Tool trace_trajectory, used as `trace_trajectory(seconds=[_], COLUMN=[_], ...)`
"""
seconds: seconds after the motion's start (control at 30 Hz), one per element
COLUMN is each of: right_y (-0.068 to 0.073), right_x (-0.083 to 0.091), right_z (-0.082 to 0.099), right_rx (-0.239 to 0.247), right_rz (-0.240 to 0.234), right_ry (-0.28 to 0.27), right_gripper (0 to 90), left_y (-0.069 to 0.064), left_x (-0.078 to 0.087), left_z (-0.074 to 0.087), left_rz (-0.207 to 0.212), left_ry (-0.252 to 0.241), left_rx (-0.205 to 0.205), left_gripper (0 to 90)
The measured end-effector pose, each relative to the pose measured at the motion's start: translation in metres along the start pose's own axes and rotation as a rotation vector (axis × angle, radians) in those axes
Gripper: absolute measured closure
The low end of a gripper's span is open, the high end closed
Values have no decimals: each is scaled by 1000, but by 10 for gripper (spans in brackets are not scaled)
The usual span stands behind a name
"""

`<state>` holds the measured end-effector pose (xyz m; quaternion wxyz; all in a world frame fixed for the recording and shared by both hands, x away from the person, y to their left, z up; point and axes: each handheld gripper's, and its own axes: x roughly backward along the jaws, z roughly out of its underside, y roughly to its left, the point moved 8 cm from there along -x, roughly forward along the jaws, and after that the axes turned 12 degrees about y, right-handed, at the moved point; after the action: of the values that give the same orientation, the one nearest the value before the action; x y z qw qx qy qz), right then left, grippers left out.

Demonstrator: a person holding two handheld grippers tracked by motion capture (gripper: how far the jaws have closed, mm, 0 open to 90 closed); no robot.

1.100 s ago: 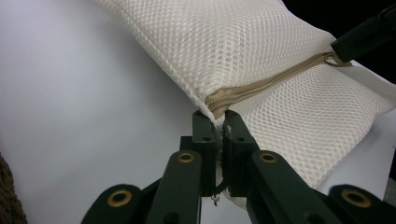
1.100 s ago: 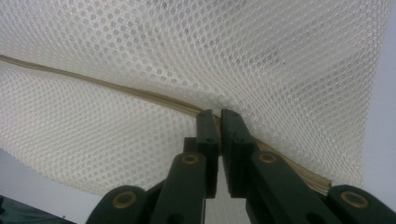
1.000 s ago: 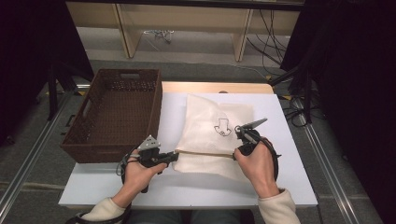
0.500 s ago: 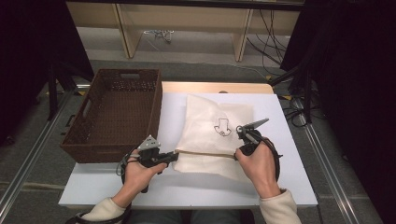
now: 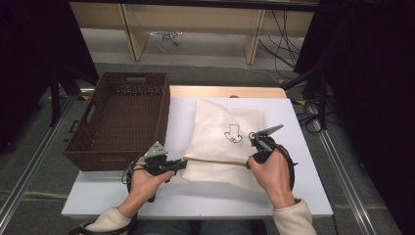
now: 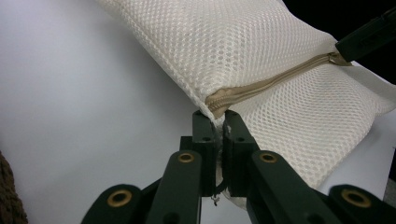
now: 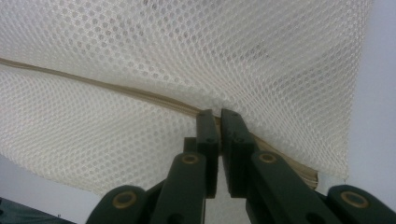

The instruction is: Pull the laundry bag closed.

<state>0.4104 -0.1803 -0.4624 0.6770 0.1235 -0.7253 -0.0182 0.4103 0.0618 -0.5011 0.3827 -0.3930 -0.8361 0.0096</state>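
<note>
Mesh laundry bag (image 5: 222, 139) lay on white counter (image 5: 303, 196), right of wicker basket (image 5: 120, 120). Left claw (image 6: 215, 122) clamped zipper-end corner; right claw (image 7: 215, 116) clamped zipper (image 6: 275, 80) farther along. Bag likely light, floppy, unbreakable; hemmed zipper edge the surest hold.

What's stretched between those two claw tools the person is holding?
A tan zipper along the white mesh bag runs between the left gripper and the right gripper. Each is pinched shut on the bag, as the high view and both gripper views show.

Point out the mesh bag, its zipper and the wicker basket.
mesh bag (image 5: 215, 127), high view, upper cloth panel.
zipper (image 6: 275, 82), left gripper view, tan tape mid-run.
wicker basket (image 5: 117, 159), high view, near wall.
</note>
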Motion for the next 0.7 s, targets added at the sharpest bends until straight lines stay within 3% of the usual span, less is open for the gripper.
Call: trace_trajectory(seconds=[0.1, 0.27, 0.3, 0.37, 0.7], right_y=[-3, -5, -2, -5, -6], right_x=[0, 0, 1, 1, 1], right_z=[-1, 0, 1, 1, 1], right_rx=[23, 20, -15, 2, -3], right_rz=[15, 19, 10, 11, 16], right_ry=[-13, -12, -4, -3, -8], right_gripper=[876, 876, 876, 876, 876], left_y=[0, 0, 0, 0, 1], left_x=[0, 0, 0, 0, 0], left_z=[0, 0, 0, 0, 0], left_rz=[1, 0, -1, 0, 1], left_ry=[-1, -1, -1, 0, -1], left_rx=[2, 2, 3, 2, 6], left_gripper=[851, 851, 851, 851, 851])
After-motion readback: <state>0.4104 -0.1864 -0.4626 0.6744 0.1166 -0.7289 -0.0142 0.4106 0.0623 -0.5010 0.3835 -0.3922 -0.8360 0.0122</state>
